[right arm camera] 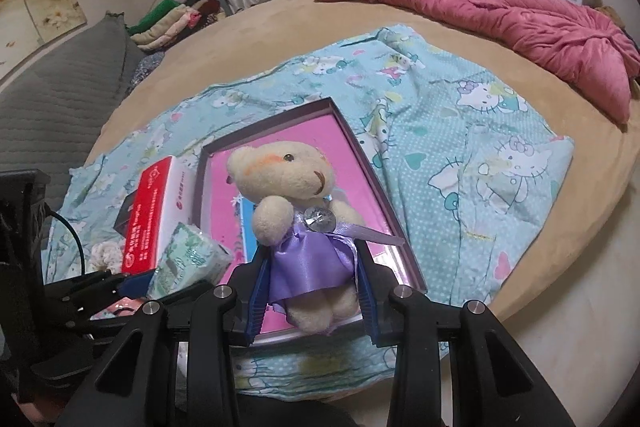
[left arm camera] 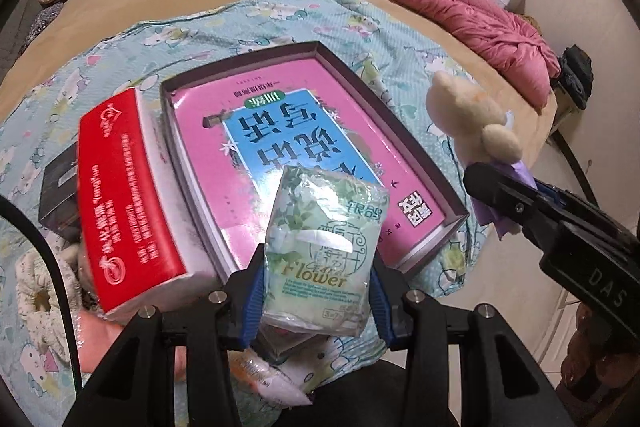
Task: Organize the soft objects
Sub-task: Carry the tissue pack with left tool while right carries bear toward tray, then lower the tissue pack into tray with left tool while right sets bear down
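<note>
Your left gripper (left arm camera: 316, 291) clamps one crinkly plastic tissue pack (left arm camera: 326, 247), and your right gripper (right arm camera: 310, 283) grips one plush bear (right arm camera: 298, 211) by its satin purple dress. Both hang over the shallow rectangular box (right arm camera: 384, 223), which holds one glossy pink book (left arm camera: 280, 131). One red-and-white carton (left arm camera: 124, 195) leans beside the box on the cartoon-print sheet (right arm camera: 460, 123).

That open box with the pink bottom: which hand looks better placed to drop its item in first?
Probably the left. Its gripper holds the tissue pack over the box's pink floor. The right gripper holds the teddy bear nearer the box's front edge, though close too.
</note>
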Available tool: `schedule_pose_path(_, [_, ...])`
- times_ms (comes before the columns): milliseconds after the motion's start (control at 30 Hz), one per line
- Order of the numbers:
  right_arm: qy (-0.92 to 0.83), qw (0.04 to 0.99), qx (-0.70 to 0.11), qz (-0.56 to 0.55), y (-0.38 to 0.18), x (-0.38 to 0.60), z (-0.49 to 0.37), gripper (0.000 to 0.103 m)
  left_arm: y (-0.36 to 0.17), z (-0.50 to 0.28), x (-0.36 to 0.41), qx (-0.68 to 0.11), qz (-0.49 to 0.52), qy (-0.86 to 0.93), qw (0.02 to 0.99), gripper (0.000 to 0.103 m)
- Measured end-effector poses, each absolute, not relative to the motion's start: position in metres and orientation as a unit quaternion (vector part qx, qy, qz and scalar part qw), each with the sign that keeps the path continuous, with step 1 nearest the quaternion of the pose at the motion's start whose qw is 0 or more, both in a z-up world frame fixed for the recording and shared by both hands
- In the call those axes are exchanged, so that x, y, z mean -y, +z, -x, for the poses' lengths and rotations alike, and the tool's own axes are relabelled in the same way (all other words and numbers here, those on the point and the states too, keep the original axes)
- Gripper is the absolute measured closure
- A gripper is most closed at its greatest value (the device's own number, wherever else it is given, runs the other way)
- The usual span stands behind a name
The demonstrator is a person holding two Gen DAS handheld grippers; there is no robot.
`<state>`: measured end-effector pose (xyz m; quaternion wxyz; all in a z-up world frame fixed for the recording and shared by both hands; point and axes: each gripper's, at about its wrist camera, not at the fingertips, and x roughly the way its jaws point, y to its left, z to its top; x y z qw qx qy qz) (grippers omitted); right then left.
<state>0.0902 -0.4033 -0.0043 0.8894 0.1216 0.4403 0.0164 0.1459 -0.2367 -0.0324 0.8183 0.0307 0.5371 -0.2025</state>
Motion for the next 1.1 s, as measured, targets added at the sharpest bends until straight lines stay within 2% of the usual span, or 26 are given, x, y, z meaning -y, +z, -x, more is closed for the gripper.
schedule_pose_path(300, [0.003, 0.876, -0.467, -0.122, -0.032, 0.411, -0.1, 0.063, -0.057, -0.152, 0.247, -0.555, -0.04, -0.202, 0.806, 0.058])
schedule_pose_path(1100, [-0.025, 0.856, -0.502, -0.117, -0.081, 0.408, -0.13, 0.061, -0.082, -0.161, 0.255, -0.568, -0.058, -0.214, 0.793, 0.057])
